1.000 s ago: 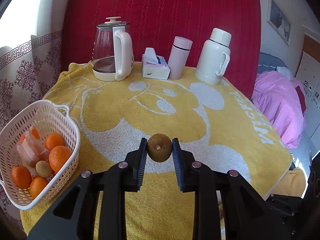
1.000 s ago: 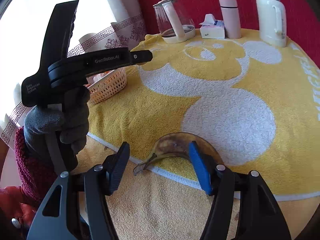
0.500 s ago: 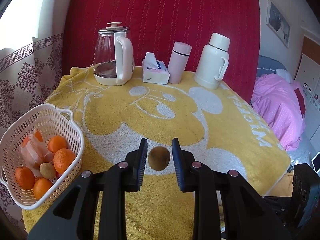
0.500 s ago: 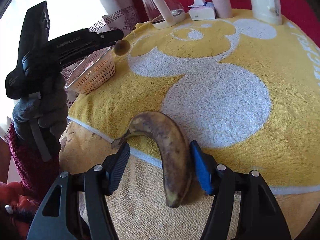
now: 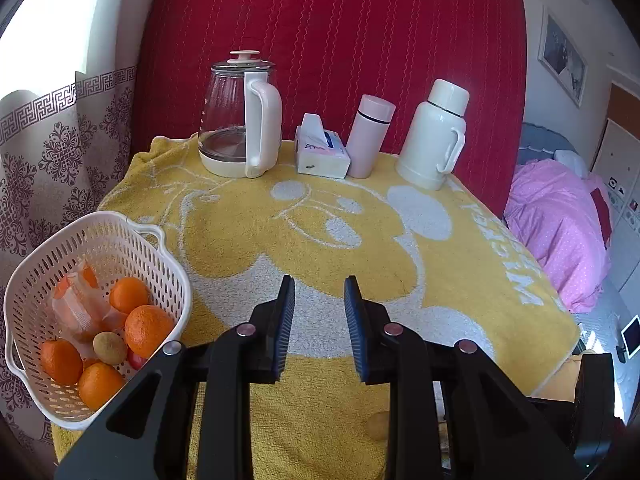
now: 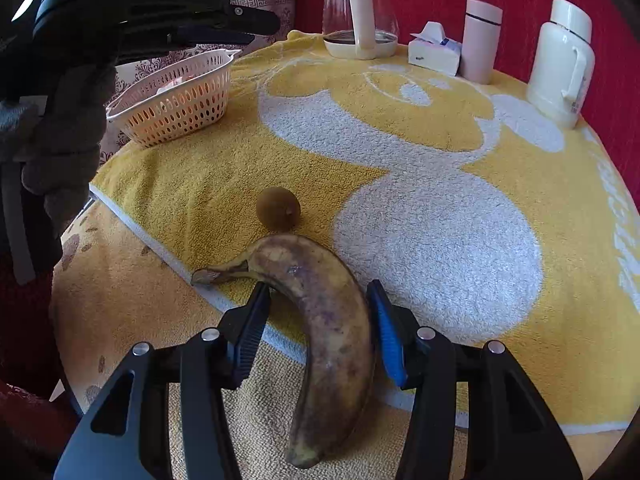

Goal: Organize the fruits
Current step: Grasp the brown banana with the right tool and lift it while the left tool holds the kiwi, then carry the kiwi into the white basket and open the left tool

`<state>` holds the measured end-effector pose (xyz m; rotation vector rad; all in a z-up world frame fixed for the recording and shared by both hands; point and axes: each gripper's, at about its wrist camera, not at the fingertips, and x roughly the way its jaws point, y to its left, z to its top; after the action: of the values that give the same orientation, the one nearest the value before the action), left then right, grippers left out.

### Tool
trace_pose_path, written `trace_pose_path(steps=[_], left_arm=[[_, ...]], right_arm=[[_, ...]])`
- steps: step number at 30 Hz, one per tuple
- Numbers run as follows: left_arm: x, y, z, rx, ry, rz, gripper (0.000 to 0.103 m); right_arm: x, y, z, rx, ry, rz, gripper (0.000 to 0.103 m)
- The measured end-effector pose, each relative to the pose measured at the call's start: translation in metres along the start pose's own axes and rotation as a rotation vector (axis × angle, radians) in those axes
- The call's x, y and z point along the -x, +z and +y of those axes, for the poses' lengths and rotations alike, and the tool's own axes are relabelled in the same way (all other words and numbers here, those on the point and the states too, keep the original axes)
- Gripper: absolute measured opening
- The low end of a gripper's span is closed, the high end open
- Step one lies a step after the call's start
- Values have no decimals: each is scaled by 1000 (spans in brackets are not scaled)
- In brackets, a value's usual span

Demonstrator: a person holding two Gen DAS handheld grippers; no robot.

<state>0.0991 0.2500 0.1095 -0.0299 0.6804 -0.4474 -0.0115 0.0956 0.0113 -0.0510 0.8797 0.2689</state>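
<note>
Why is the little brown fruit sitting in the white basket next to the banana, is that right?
Not quite. The little brown fruit sits on the yellow towel, not in the white basket. It is next to the banana, as you said. The right wrist view shows this; the basket stands farther away.

Behind your table hangs a red quilted cloth (image 5: 332, 52). At upper left, a bright window (image 5: 60, 20) lights a patterned curtain (image 5: 48, 152). At right sit a pink-covered bed (image 5: 560, 232) and a framed picture (image 5: 562, 58).
</note>
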Motion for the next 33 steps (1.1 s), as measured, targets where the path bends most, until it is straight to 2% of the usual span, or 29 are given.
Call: trace_pose_path(steps=[7,12,17,19,23,27,33], left_arm=[[-4,2,22,52,3,21,27],[-10,-7,10,15,-34,61,27],[-22,-31,-28,-93,-76,129,27],[-25,-44,-41,-129,-88,159,27],[-33,-68,-57,-188,-81,213,27],[-38,-81,-53,-188,-50,240,28],[-31,-90,-50,-188,-97,249,28]], right_arm=[[9,-5,-20,-104,35,-38,33],[20,-11,-37,-195,-2,-64,32],[25,-17,-64,-310,-31,-90,32],[23,-19,-72,-349,-10,-84,32],[22,-19,-72,-349,-8,-82,32],[21,-19,-72,-349,-5,-81,33],[19,-18,-71,-339,-20,-76,34]])
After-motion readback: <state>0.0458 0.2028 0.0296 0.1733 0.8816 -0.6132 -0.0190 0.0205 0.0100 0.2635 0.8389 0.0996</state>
